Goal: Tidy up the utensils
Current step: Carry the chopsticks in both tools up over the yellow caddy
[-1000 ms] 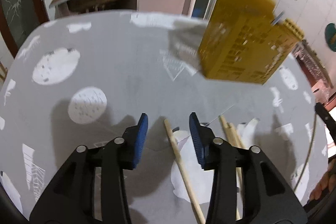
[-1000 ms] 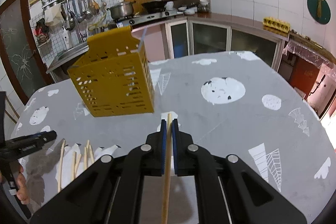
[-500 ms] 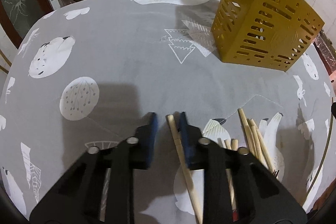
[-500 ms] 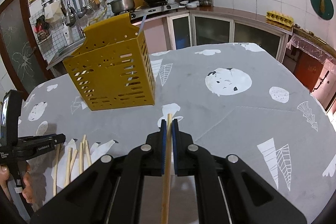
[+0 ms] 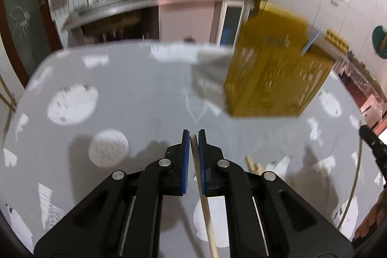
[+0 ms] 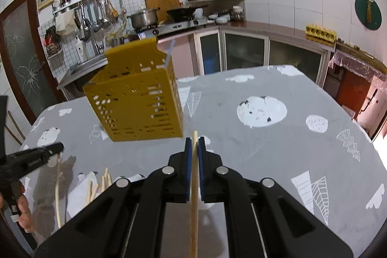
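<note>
Gripping left claw (image 5: 192, 137): clamped on chopstick (image 5: 205, 204)
Right claw (image 6: 194, 142): clamped on stick (image 6: 194, 204)
Caddy (image 6: 137, 100): yellow, beyond both
Writing: unreadable

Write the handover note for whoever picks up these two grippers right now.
Left gripper: shut on one chopstick.
Right gripper: shut on another chopstick.
Yellow utensil basket stands on the table, ahead of both grippers.
Loose chopsticks lie on the cloth at the near left.
Done: two chopsticks gripped.
Left: drop both into the basket, then gather the loose ones.
</note>
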`<state>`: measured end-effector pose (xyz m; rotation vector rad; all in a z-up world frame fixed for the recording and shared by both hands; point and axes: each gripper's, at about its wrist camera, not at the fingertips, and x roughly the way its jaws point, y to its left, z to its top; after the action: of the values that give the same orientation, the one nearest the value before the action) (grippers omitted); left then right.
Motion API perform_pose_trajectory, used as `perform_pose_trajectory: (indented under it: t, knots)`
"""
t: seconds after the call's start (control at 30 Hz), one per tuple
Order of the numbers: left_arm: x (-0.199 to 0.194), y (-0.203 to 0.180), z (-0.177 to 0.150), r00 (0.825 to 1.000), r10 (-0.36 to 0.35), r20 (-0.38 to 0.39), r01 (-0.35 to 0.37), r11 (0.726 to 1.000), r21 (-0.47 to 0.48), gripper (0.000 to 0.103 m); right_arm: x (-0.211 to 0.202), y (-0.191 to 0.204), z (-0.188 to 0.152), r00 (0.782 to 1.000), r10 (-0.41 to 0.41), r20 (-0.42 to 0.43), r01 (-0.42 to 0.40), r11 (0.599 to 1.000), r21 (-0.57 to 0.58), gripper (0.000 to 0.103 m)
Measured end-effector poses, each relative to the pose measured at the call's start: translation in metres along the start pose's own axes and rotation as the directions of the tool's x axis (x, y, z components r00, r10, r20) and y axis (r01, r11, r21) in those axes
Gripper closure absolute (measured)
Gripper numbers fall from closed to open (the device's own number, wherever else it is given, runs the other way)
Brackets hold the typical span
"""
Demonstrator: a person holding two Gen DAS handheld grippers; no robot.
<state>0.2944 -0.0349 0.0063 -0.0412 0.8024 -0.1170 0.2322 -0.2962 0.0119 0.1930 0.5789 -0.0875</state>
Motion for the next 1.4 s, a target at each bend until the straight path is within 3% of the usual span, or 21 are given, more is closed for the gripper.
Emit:
perform_pose_trajectory:
  t: [0.1, 0.23, 0.43, 0.93, 1.4]
  knots:
    - [-0.024, 0.000, 0.007, 0.996, -0.017, 0.093, 0.017, 1.000, 0.002, 0.098, -0.010, 0.006, 0.005, 0.999, 0.006, 0.050, -0.006, 1.000, -0.007, 0.098]
    - [-0.058, -0.004, 0.011, 0.971, -0.046, 0.234, 0.042, 0.999, 0.025, 0.098, -0.027, 0.013, 0.013, 0.993, 0.017, 0.121, -0.015, 1.000, -0.011, 0.098]
    - [-0.090, -0.005, 0.013, 0.935, -0.086, 0.343, 0.078, 0.996, 0.038, 0.098, -0.052, 0.020, 0.027, 0.976, 0.030, 0.216, -0.026, 0.999, -0.018, 0.098]
    - [-0.103, -0.005, 0.038, 0.901, -0.096, 0.423, 0.082, 0.995, 0.051, 0.098, -0.058, 0.028, 0.058, 0.952, 0.042, 0.304, -0.033, 0.999, -0.035, 0.098]
    - [-0.135, -0.026, 0.096, 0.851, -0.165, 0.498, 0.140, 0.986, 0.088, 0.098, -0.071, 0.036, 0.117, 0.927, 0.068, 0.370, -0.046, 0.997, -0.068, 0.098]
